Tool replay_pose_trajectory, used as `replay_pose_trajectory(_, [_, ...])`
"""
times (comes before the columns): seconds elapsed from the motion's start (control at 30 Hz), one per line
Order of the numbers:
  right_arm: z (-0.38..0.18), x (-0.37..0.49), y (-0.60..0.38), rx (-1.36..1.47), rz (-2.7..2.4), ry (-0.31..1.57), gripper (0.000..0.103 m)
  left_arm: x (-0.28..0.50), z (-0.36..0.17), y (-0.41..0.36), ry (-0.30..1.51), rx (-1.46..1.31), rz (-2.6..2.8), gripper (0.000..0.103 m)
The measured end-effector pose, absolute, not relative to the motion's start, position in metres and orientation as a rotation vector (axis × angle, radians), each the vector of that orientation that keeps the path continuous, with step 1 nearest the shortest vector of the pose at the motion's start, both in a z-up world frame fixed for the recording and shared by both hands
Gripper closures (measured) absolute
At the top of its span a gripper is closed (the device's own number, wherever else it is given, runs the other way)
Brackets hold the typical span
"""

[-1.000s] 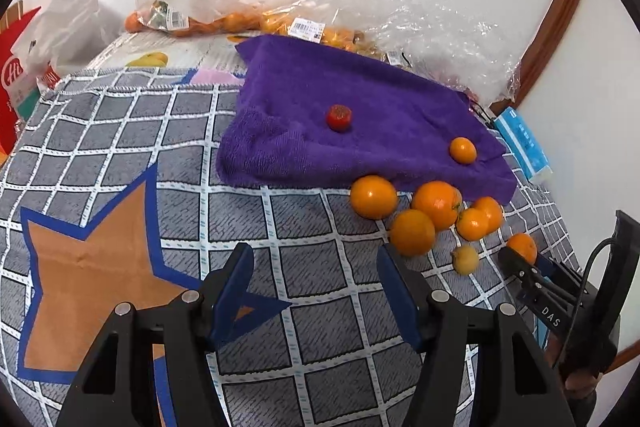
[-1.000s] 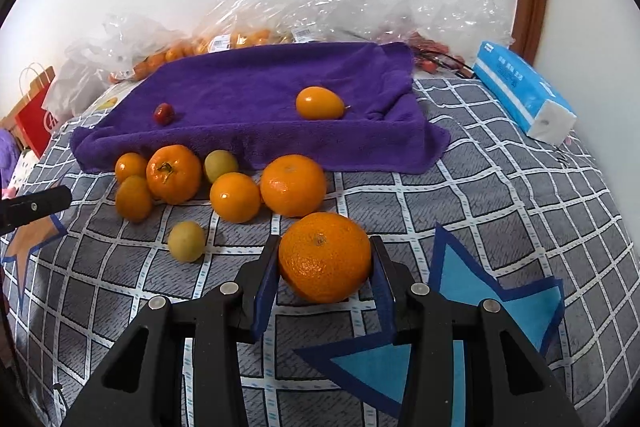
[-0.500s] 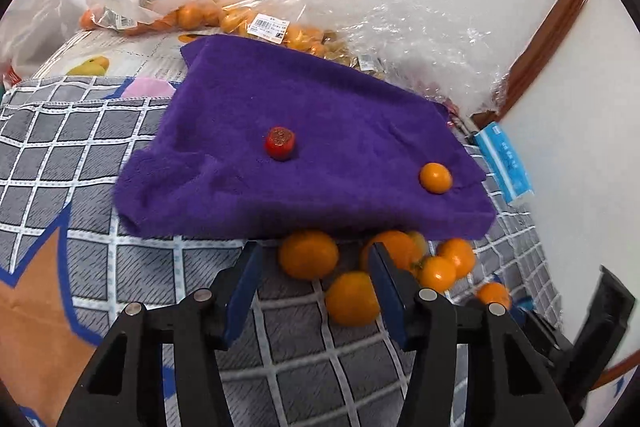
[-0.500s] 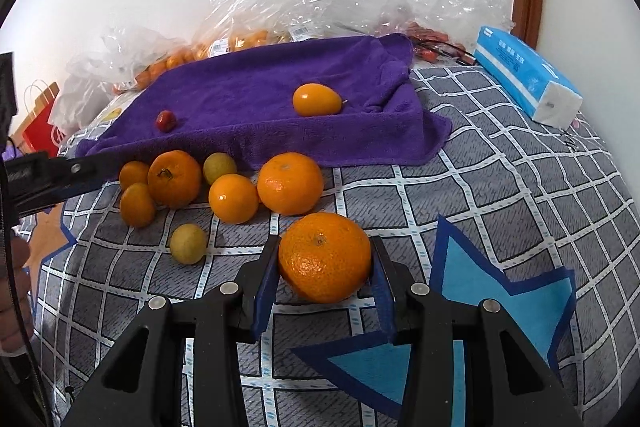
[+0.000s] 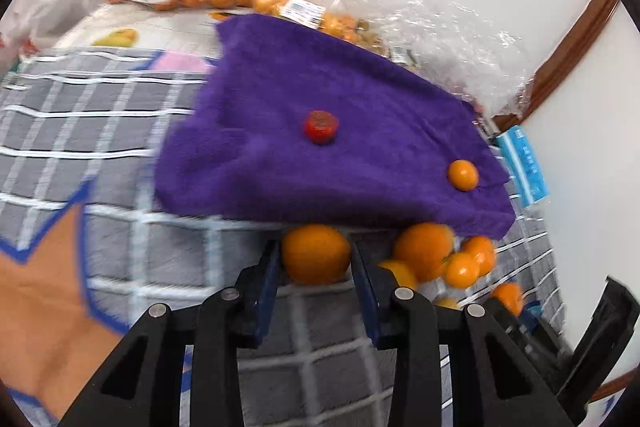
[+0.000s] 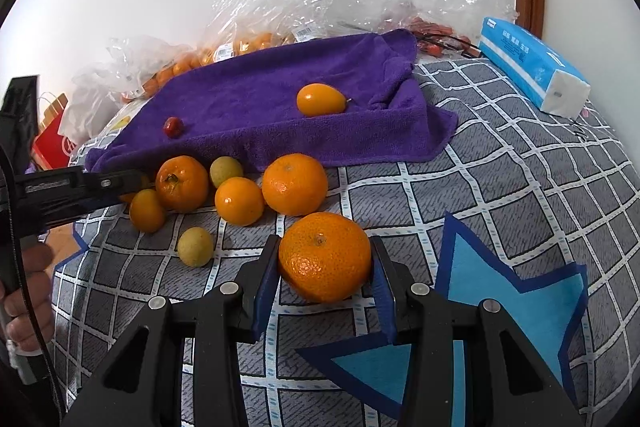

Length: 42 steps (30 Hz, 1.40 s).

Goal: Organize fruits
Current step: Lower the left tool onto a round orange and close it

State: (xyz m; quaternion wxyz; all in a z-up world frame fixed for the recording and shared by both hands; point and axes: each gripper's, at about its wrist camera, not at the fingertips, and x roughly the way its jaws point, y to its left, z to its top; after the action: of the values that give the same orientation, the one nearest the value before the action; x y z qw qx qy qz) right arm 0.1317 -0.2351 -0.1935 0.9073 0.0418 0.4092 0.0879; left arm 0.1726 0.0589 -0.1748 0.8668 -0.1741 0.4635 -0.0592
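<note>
Two blue pads of the left tool (image 5: 316,267) are closing around an orange (image 5: 316,253) at the purple towel's (image 5: 340,147) near edge, while the right tool (image 6: 325,273) clamps a larger tangerine (image 6: 325,261) on the checked bedcover (image 6: 500,187).

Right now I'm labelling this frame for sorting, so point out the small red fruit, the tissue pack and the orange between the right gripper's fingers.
small red fruit (image 5: 321,127): left wrist view, its top face.
tissue pack (image 6: 524,63): right wrist view, its blue printed side.
orange (image 6: 325,255): right wrist view, middle of its peel.
</note>
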Motion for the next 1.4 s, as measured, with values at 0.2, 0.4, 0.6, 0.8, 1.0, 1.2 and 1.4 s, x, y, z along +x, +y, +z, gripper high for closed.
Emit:
replay_pose_trajectory(0.2, [-0.194,0.132,-0.235,0.082,0.176,0.847,0.061,0.163,-0.176,0.071,0.980,-0.279,-0.032,0.068])
replay_pose_trajectory(0.4, [-0.195,0.132,-0.237,0.087,0.165,0.849,0.061,0.165,-0.187,0.070,0.916,-0.255,-0.052,0.070])
replay_pose_trajectory(0.6, [-0.196,0.134,-0.236,0.081,0.156,0.854,0.061,0.158,-0.189,0.070,0.845,-0.259,-0.087,0.070])
replay_pose_trajectory(0.8, [-0.194,0.132,-0.236,0.079,0.157,0.845,0.061,0.150,-0.185,0.077,0.793,-0.304,-0.084,0.070])
replay_pose_trajectory(1.0, [-0.193,0.131,-0.238,0.085,0.161,0.831,0.061,0.141,-0.177,0.076,0.736,-0.280,-0.070,0.070])
replay_pose_trajectory(1.2, [-0.192,0.129,-0.238,0.090,0.169,0.828,0.061,0.135,-0.173,0.074,0.706,-0.260,-0.063,0.070])
replay_pose_trajectory(1.4, [-0.191,0.130,-0.237,0.091,0.174,0.828,0.061,0.134,-0.171,0.072,0.692,-0.252,-0.061,0.070])
